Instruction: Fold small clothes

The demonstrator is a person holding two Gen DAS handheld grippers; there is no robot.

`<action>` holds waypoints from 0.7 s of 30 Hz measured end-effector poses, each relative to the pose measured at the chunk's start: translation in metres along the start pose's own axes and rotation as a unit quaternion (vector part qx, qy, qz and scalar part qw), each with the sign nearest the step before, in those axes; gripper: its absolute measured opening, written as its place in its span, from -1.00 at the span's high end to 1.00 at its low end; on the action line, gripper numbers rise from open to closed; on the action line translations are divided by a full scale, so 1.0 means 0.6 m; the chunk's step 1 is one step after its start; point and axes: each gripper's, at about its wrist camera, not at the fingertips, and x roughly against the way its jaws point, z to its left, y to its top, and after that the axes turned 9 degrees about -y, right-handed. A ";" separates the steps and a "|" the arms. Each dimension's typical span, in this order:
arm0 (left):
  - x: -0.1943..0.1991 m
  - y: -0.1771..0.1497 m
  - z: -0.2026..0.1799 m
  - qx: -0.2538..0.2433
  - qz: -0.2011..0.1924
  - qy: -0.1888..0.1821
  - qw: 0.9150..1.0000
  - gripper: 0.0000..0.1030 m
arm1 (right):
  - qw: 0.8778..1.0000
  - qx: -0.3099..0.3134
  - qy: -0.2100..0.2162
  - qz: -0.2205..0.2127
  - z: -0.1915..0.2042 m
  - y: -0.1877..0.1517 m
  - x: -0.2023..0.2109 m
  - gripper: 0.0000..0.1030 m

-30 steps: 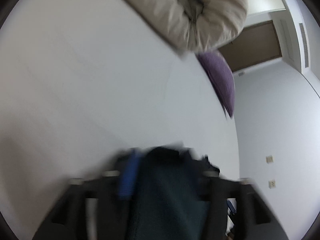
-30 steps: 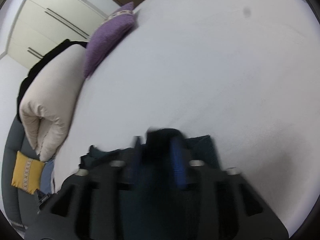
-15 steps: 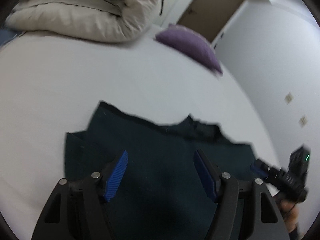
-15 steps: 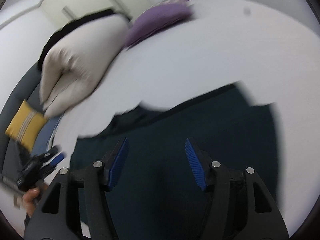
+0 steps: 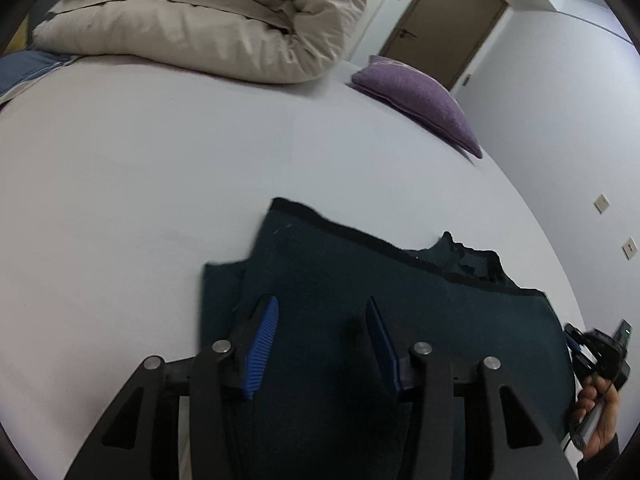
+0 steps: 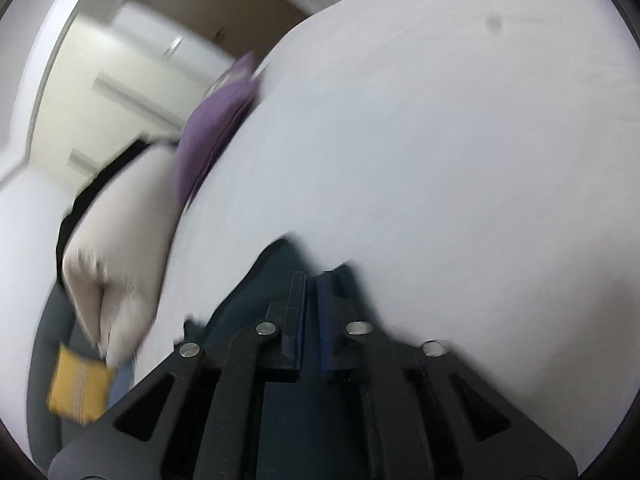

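Left wrist: dark garment (image 5: 360, 280) flat on white bed (image 5: 160, 160), purple cushion (image 5: 420, 96) beyond.

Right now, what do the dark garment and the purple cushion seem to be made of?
Dark garment: likely a soft matte knit or fleece, dark teal, with a fuzzy edge. Purple cushion: probably coarse woven fabric, matte, with a visible grainy texture.

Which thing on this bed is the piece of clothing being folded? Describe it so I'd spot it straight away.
Start at the wide white bed. Far across it lie a rolled beige duvet and a purple cushion. The garment lies flat at the near edge: the only dark, blue-green thing there, with a black hem.
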 end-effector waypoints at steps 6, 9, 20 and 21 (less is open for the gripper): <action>0.082 -0.070 -0.084 -0.080 -0.006 -0.009 0.997 -0.29 | 0.979 0.132 0.144 0.061 0.124 -0.118 0.075 0.74; 0.072 -0.112 -0.080 -0.094 0.022 0.031 0.995 -0.29 | 0.955 0.194 0.183 0.131 0.176 -0.206 0.061 0.73; 0.094 -0.141 -0.045 -0.079 0.024 0.031 0.996 -0.14 | 0.984 0.071 0.120 0.109 0.035 -0.216 0.003 0.82; 0.099 -0.141 -0.047 -0.076 0.023 0.034 0.996 -0.14 | 0.988 0.053 0.107 0.096 0.016 -0.205 0.019 0.82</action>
